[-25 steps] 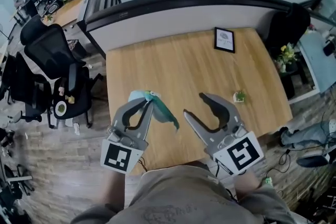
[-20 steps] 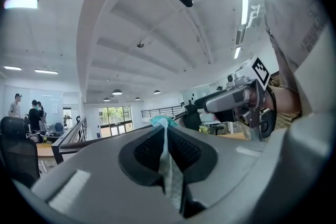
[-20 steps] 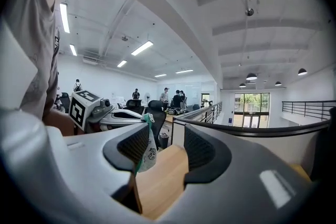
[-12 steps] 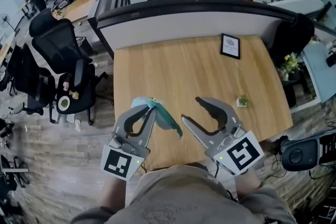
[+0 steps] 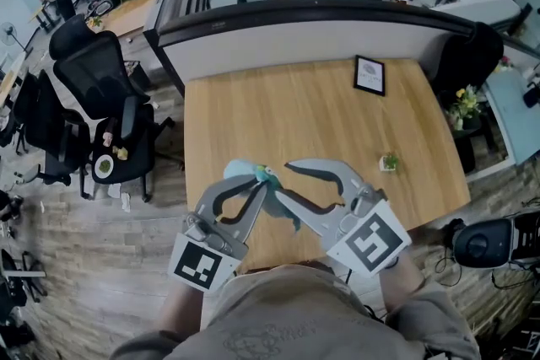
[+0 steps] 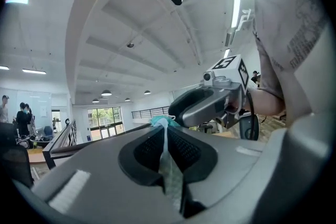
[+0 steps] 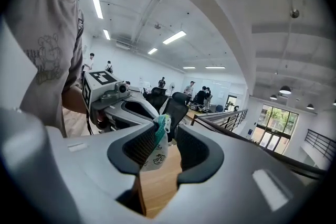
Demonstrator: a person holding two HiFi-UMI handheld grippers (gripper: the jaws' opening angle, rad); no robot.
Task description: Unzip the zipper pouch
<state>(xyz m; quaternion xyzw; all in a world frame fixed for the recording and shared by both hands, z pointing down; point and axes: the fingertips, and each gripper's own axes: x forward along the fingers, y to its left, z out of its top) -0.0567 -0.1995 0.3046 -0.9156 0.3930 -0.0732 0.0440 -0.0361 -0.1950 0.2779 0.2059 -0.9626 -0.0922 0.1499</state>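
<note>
One tool (image 5: 280,180) newly closing round pouch (image 7: 154,153)

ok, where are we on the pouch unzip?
Done: the pouch is held above the table, pinched flat in the shut left gripper.
In hand: the right gripper is closing around the pouch's teal end. The fabric lies against one pad and a gap shows at the other, so there is no grip yet.
Left: clamp there and draw the zipper along. I can't tell whether any of it is open.

No legible text, framed sign (image 5: 369,75) print too small
</note>
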